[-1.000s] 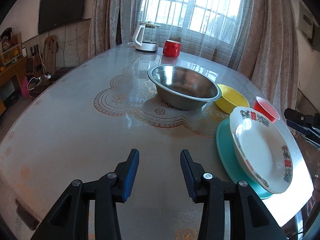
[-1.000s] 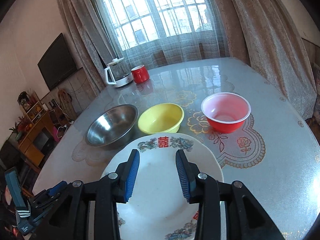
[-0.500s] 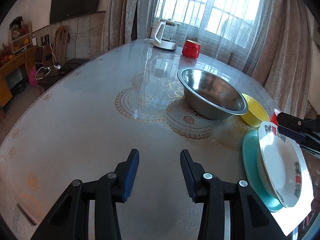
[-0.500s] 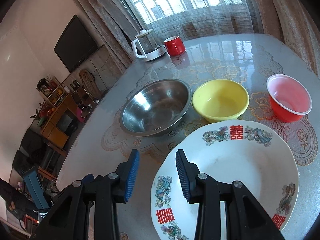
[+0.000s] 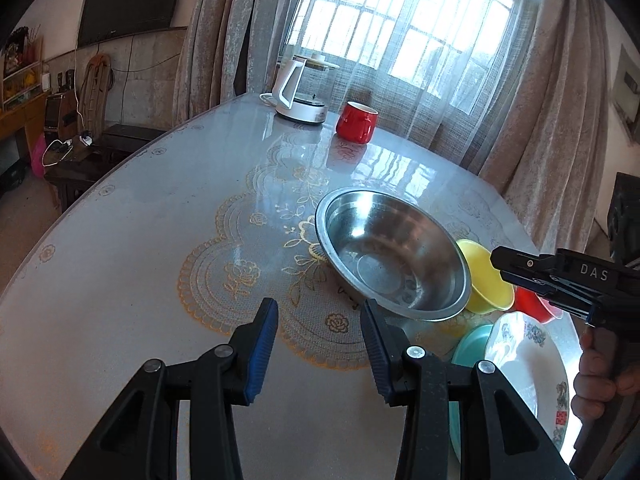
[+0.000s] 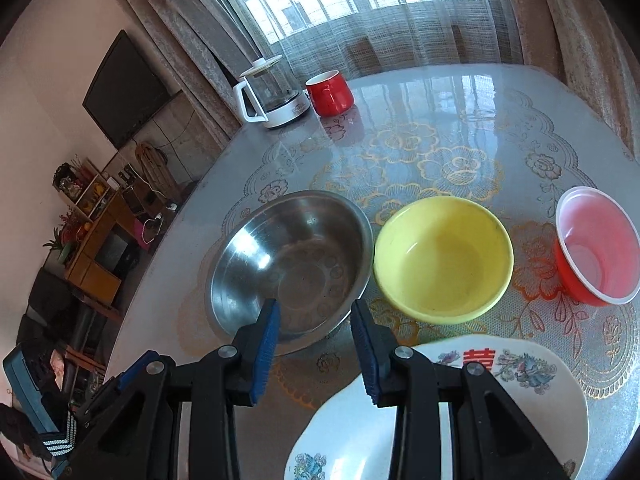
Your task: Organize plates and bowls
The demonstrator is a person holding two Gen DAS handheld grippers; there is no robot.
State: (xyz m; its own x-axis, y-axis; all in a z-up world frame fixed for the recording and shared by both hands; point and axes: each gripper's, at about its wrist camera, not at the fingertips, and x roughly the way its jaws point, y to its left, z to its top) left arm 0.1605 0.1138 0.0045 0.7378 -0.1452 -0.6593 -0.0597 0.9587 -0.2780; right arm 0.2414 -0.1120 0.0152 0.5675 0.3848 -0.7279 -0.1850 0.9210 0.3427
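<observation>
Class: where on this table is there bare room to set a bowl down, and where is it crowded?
Bare: the table left of the steel bowl, and between it and the mug. Crowded: steel bowl, yellow bowl, red bowl and plate sit close together.

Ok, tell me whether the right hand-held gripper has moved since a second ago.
Yes. The right hand-held gripper has swung left: it was over the white plate, now over the steel bowl's near rim.
</observation>
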